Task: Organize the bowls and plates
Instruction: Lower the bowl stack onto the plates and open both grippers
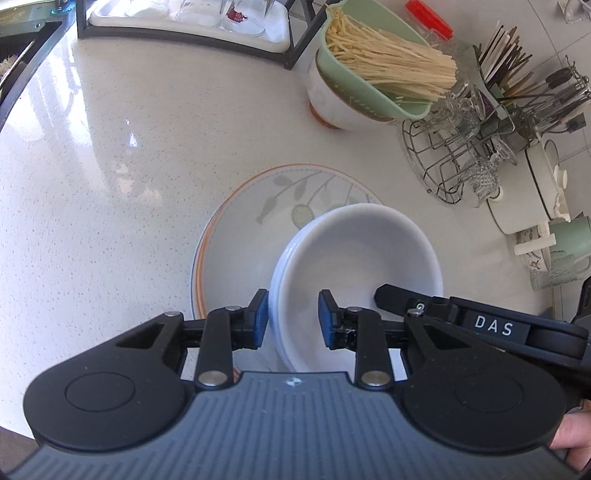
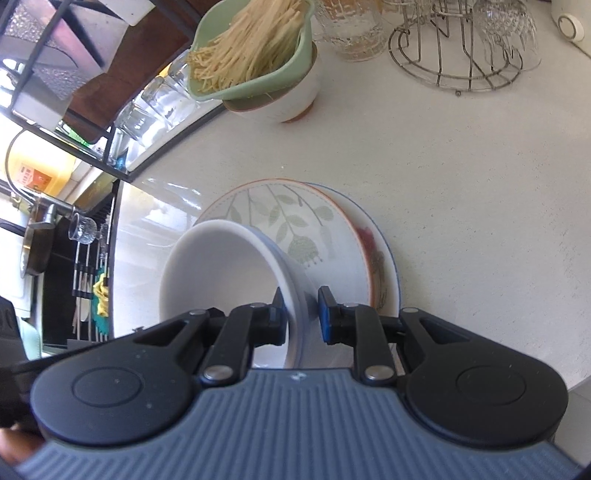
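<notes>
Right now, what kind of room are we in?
Most likely a home kitchen. On the counter sit plates and bowls, a strainer of dry noodles, and a wire rack of glasses.

The near side of the bowls (image 1: 354, 254) is hidden behind the left gripper (image 1: 293, 319), so their base cannot be seen. The bowls cover much of the plates (image 1: 255, 206), and how many plates are stacked is unclear. In the right wrist view the right gripper (image 2: 301, 314) covers the bowls' near wall. The glasses (image 1: 236, 14) are cut off by the top edge. The utensils (image 1: 517, 70) are too small to tell apart.
</notes>
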